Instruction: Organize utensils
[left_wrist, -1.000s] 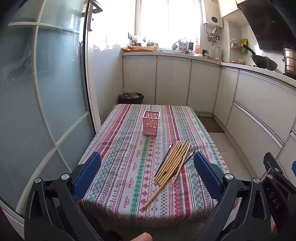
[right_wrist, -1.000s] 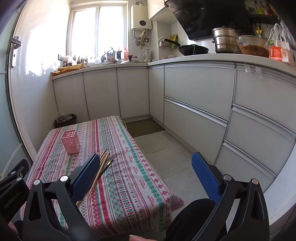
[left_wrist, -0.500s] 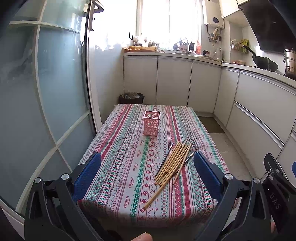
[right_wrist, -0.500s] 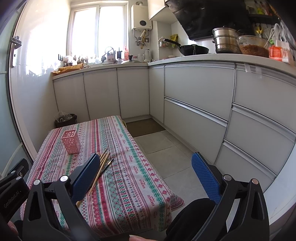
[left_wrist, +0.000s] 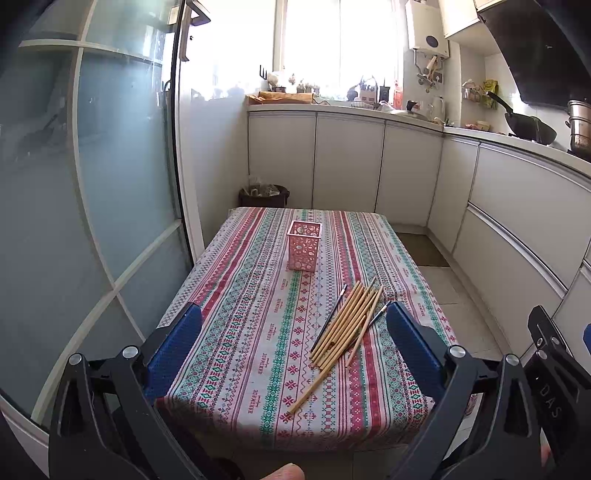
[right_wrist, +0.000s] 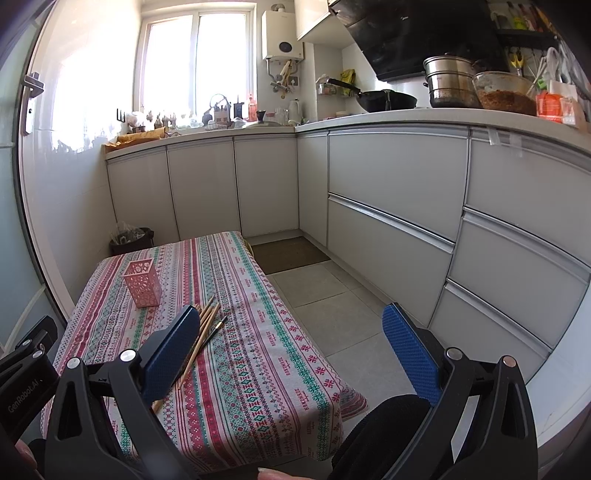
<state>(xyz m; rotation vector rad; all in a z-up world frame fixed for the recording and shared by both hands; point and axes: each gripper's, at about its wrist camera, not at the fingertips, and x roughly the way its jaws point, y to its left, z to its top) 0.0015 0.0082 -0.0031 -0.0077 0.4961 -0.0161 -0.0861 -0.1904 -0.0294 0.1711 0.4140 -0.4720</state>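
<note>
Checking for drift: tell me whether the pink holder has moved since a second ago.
No. The pink holder sits on the same stripes of the tablecloth, same gap to the chopsticks.

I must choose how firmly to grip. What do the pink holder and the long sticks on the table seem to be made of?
Pink holder: probably rigid plastic, with an even pink colour and thin walls pierced by round holes.
Long sticks: likely bamboo or wood, with a matt tan surface and straight, slender shafts. The two thinner dark-tipped ones beside them look like brushes; their material is unclear.
</note>
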